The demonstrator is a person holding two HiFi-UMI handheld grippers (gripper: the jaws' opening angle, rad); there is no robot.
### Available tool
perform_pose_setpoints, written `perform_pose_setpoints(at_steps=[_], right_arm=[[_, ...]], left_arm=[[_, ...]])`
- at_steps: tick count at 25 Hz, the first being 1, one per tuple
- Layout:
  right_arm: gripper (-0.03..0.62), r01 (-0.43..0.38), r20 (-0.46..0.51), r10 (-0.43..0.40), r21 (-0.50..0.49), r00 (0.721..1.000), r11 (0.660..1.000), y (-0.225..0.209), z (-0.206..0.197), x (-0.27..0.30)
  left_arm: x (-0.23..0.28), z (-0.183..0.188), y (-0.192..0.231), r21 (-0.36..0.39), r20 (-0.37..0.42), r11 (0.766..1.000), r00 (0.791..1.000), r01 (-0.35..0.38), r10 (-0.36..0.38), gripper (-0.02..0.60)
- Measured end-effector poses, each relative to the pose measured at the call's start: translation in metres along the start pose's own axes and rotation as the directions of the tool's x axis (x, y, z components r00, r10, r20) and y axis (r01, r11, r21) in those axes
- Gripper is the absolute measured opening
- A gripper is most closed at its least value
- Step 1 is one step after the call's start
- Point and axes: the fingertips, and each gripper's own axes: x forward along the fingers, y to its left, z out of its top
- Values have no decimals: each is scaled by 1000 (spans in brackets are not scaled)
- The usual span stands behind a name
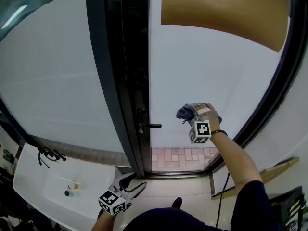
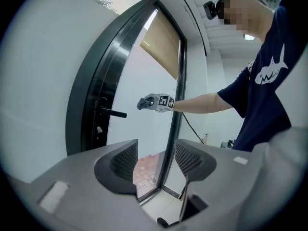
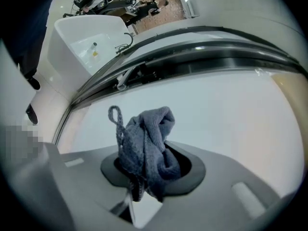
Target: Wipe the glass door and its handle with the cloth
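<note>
1. The right gripper (image 1: 186, 114) is raised in front of the frosted glass door (image 1: 211, 76). Its jaws are closed on a bunched grey-blue cloth (image 3: 147, 146).
2. The cloth's loop and folds stick out past the jaws toward the pane. It sits at or just off the glass, and I cannot tell whether it touches.
3. In the head view the cloth (image 1: 183, 113) is right of the black lever handle (image 1: 150, 125), at about the same height and apart from it.
4. The handle is mounted on the dark door frame (image 1: 122, 81) at the left edge of the pane.
5. The left gripper (image 1: 133, 184) hangs low and near the person. Its jaws are spread wide with nothing between them.
6. A tan blind (image 1: 221, 13) covers the top of the pane.
7. A white sink (image 1: 29, 179) with a dark tap lies at lower left.
</note>
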Motion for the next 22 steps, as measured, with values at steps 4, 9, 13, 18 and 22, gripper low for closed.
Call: perform_pose_setpoints(at_steps=[4,9,13,18,22], right_arm=[[129,-9,-71,10,13,997,1000,4,-46,-16],[129,2,-154,8,65,988,998,5,-85,-30],[129,16,-94,3,198,996,980,-4,-60,-33],[129,-11,85,-7,208,996,978,-20,35,-18],[129,-31,217,-20,227,976,973,-37,115,-6]], left_arm=[[11,7,-4,7,13,1000,999,29,-29,236],[13,7,-4,9,9,999,999,33,-33,236],[12,6,-1,0,18,1000,1000,24,-24,236],[14,18,3,-2,51,1000,999,12,-12,236],[13,21,0,8,59,1000,998,10,-11,236]])
